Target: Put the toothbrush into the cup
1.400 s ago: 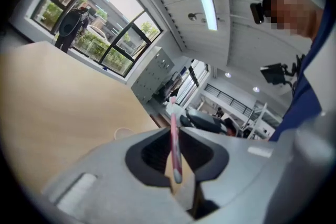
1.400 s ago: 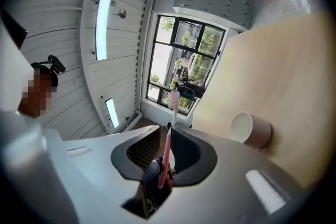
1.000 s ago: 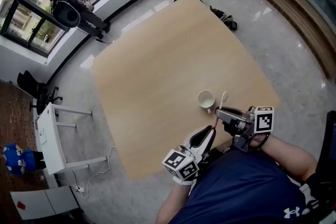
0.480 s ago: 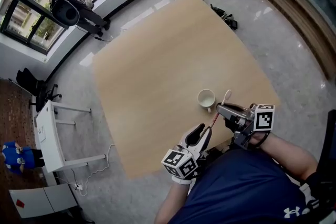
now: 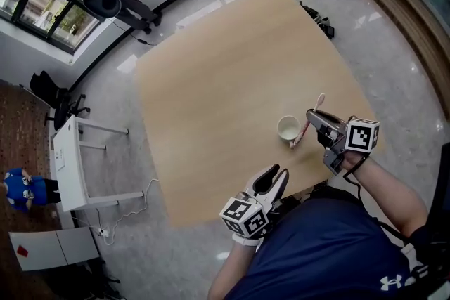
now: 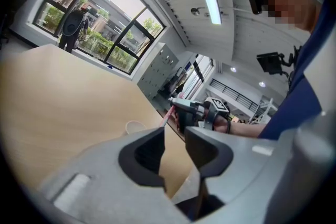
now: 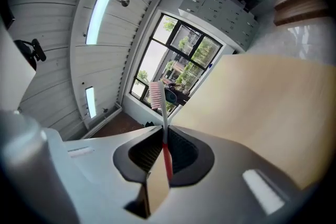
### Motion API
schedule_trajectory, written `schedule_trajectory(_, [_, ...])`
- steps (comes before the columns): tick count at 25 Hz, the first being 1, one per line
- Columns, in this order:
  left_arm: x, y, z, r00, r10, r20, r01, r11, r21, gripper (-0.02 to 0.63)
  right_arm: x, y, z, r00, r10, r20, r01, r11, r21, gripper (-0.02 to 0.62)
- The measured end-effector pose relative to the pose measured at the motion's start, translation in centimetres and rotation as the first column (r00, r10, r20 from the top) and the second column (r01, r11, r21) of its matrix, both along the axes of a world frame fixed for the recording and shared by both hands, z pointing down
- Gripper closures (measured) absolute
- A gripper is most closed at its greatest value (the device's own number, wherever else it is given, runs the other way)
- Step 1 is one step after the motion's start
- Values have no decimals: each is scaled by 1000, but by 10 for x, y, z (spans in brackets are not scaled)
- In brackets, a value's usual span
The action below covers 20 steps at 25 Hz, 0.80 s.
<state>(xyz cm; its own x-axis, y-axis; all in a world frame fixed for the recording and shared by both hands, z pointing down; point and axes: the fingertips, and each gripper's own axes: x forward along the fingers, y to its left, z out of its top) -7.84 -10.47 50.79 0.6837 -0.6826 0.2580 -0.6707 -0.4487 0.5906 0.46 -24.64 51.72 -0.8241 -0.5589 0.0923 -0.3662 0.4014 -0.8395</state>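
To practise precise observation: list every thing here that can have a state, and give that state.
right gripper: fingers shut on the toothbrush.
left gripper: fingers apart, nothing between them.
toothbrush: gripped at its shaft, outside the cup.
cup: upright on the table, empty.

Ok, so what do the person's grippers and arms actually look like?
Both the left gripper and the right gripper have light grey moulded bodies with black padded jaws. Each carries a white cube printed with black square markers. The person wears a navy short-sleeved shirt with a white logo.
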Motion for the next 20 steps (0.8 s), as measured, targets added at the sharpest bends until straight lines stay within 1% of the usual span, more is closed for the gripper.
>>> schedule_trajectory(5, [-17, 0, 8, 998, -62, -8, 62, 998, -18, 483, 3, -30, 17, 998, 22, -63, -21, 1000, 17, 558])
schedule_trajectory(10, [-25, -1, 8, 996, -88, -12, 87, 996, -21, 483, -4, -48, 45, 992, 27, -124, -27, 1000, 6, 558])
schedule_trajectory(16, [-23, -6, 4, 991, -133, 24, 133, 991, 13, 492, -17, -50, 72, 971, -43, -236, 51, 998, 25, 558])
schedule_trajectory(20, [-25, -7, 6, 986, -165, 29, 165, 986, 6, 494, -23, -47, 90, 955, -89, -284, 103, 994, 37, 557])
